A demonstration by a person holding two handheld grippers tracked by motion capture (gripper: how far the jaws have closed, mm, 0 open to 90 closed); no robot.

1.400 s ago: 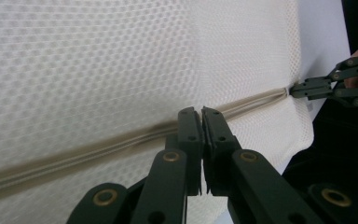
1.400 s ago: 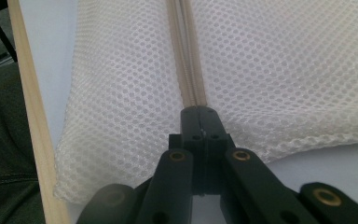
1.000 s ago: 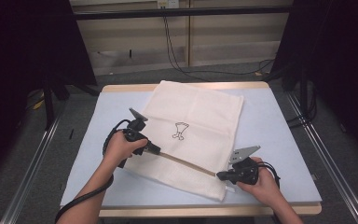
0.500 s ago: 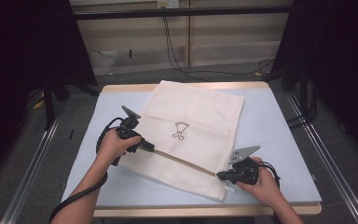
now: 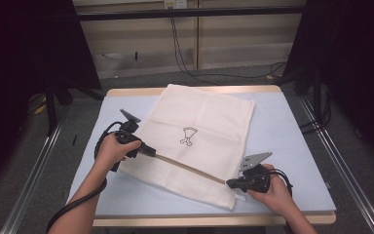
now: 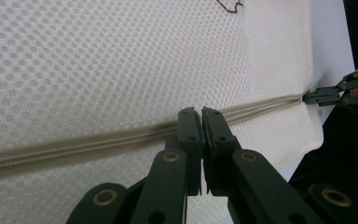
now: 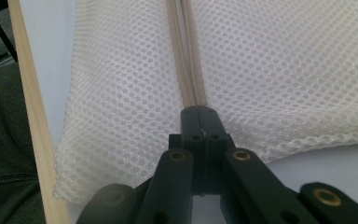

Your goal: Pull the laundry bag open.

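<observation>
Both tongs were pinched onto the zipper [image 5: 189, 168] of a cream mesh laundry bag [image 5: 199, 131] lying flat on the pale blue table [image 5: 292, 141]. Seen from above, the left gripper [image 5: 151, 152] sat at the zipper's left end, and the right gripper [image 5: 230, 183] at its right end, near the bag's lower corner. From the left gripper view, that gripper's [image 6: 201, 122] jaws were pressed nearly together right at the zipper line; whether they clasped the slider or only the tape I could not tell. Farther along the same zipper, at the bag's edge, the other gripper [image 6: 313, 96] showed, clamped on the end. In the right gripper view, the right gripper [image 7: 199, 116] had its jaws closed tight on the zipper's end [image 7: 192, 100], with the tape running straight away from the tips and the table's wooden edge [image 7: 32, 121] off to their left.

Judging from this, the step in hand was working the zipper: one end anchored, the other end gripped for a pull. Next, the left gripper would probably need to draw steadily along the tape toward the right one, while the right held firm so the mesh stayed taut and did not bunch.
</observation>
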